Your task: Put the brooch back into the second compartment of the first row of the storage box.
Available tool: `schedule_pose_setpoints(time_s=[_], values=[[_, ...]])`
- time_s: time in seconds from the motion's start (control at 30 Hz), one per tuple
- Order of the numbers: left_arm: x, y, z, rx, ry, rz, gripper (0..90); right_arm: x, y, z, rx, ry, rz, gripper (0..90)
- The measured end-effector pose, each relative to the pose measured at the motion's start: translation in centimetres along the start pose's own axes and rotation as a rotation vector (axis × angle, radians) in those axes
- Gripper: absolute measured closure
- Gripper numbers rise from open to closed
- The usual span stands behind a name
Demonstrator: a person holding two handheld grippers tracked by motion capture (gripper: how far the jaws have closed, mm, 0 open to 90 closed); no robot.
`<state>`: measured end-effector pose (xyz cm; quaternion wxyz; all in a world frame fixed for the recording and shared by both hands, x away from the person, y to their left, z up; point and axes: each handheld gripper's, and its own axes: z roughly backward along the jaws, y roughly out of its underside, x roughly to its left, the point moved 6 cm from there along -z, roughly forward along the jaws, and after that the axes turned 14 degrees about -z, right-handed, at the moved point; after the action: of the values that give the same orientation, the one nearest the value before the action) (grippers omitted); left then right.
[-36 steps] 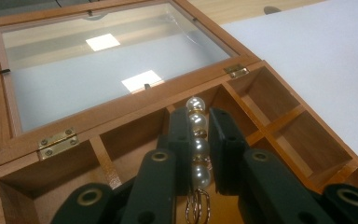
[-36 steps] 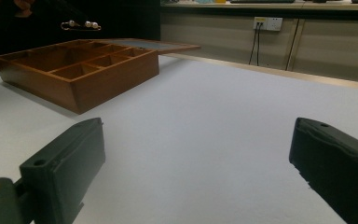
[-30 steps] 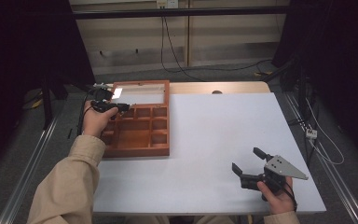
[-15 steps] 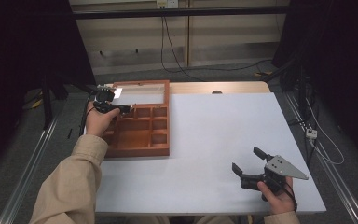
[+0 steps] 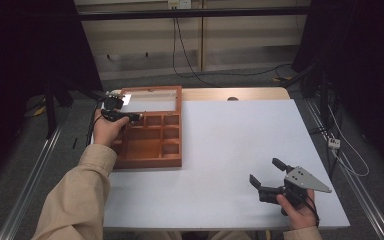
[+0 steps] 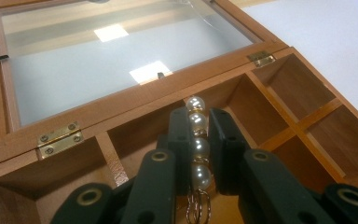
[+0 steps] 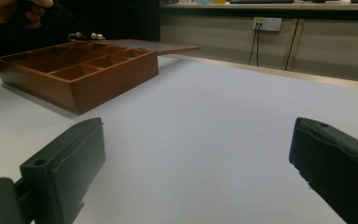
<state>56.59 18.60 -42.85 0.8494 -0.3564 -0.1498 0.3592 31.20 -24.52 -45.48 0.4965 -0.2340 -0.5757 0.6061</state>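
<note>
A short string of pearls [image 6: 198,140] with a metal clasp end sits pinched between the jaws of my left gripper [image 6: 199,122]. That gripper [image 5: 135,118] hovers over the back row of compartments in a wooden box [image 5: 150,161] at the table's left. The box's glass lid [image 6: 98,51] lies open behind it. In the right gripper view the pearls [image 7: 86,35] hang just above the box [image 7: 102,74]. My right gripper [image 5: 264,171] rests near the front right of the white table, its jaws open with nothing between them [image 7: 196,154].
The white tabletop [image 5: 230,140] stretches between the box and my right gripper. A wooden table edge [image 5: 240,94] runs along the back. Cables [image 5: 340,145] hang off the right side, and dark stands flank both sides.
</note>
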Motion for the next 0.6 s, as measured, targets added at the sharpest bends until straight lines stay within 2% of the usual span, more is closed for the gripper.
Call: schedule_pose_setpoints(time_s=[0.6], values=[[0.59,0.31,-0.32,0.009,-0.011,0.008,80.2,-0.02,0.02,-0.08,0.001,-0.003,0.010,2.8]])
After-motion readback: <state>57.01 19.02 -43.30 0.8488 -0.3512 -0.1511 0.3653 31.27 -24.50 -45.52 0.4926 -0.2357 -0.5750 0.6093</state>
